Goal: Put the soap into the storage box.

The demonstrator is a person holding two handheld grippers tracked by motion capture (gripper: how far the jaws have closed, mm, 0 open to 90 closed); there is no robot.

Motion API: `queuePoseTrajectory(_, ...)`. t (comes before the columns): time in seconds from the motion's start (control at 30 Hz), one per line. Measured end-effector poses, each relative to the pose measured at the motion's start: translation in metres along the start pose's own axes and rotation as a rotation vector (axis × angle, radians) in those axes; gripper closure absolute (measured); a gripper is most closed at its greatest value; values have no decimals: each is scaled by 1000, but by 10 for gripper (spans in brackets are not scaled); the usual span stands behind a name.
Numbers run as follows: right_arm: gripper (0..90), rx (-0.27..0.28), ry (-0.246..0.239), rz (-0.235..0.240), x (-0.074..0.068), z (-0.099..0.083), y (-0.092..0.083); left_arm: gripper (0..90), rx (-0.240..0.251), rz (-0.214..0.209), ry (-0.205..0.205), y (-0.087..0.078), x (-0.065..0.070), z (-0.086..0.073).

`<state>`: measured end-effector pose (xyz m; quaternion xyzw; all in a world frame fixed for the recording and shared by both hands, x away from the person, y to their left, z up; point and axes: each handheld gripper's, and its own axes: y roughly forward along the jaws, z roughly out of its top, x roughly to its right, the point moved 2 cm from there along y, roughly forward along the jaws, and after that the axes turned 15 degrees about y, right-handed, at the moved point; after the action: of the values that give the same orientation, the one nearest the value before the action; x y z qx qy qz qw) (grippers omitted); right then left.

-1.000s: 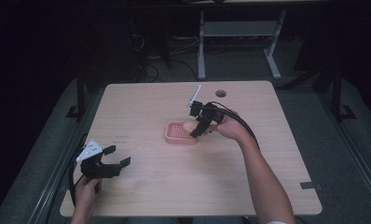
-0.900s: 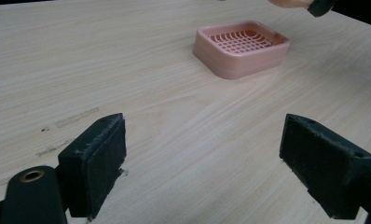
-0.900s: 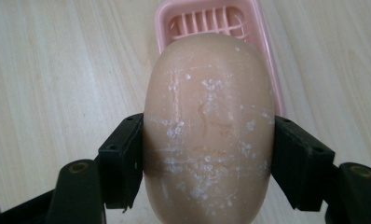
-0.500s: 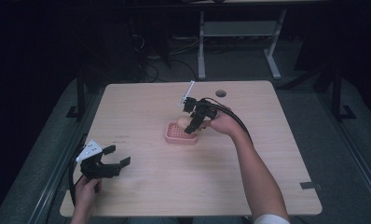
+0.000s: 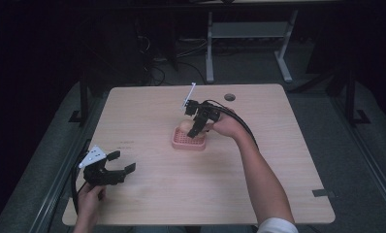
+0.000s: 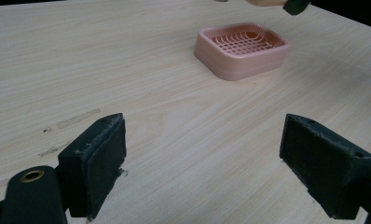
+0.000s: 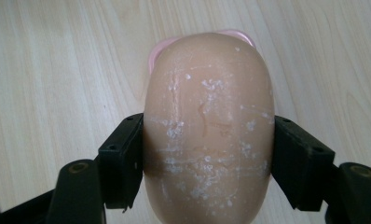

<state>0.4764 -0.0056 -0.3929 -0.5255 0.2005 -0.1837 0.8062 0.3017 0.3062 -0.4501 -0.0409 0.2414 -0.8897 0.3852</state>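
A pink soap dish (image 5: 189,140) with a grid floor sits near the middle of the table (image 5: 288,160); the left gripper view shows it (image 6: 242,49) ahead with nothing on its grid. My right gripper (image 5: 195,127) is shut on a tan oval bar of soap (image 7: 207,130), held just above the dish's far edge (image 7: 232,33). In the high view the soap (image 5: 184,126) peeks out beside the jaws. My left gripper (image 5: 120,162) rests open near the table's front left corner, its pads (image 6: 97,158) wide apart over bare wood.
A dark round cable hole (image 5: 229,97) lies at the table's back right. A small grey tab (image 5: 324,192) sits at the front right edge. Faint scuff marks (image 6: 72,121) show on the wood in front of my left gripper. A metal frame (image 5: 249,34) stands on the floor behind.
My right gripper has carried the soap leftward and lower, ending over the pink dish's far edge. The left gripper has stayed put and open.
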Motion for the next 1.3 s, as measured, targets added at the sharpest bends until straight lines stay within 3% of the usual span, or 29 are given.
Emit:
queuePoseTrajectory(0.13, 319, 2, -2, 5, -1, 3, 3, 143, 0, -1, 0, 0, 0, 0)
queuePoseTrajectory(0.6, 318, -68, -1, 13, 4, 7, 35, 142, 0, 2, -12, 0, 0, 0)
queuePoseTrajectory(1.3, 316, -99, 8, 18, 7, 7, 47, 143, 4, 4, -7, -1, -1, 0)
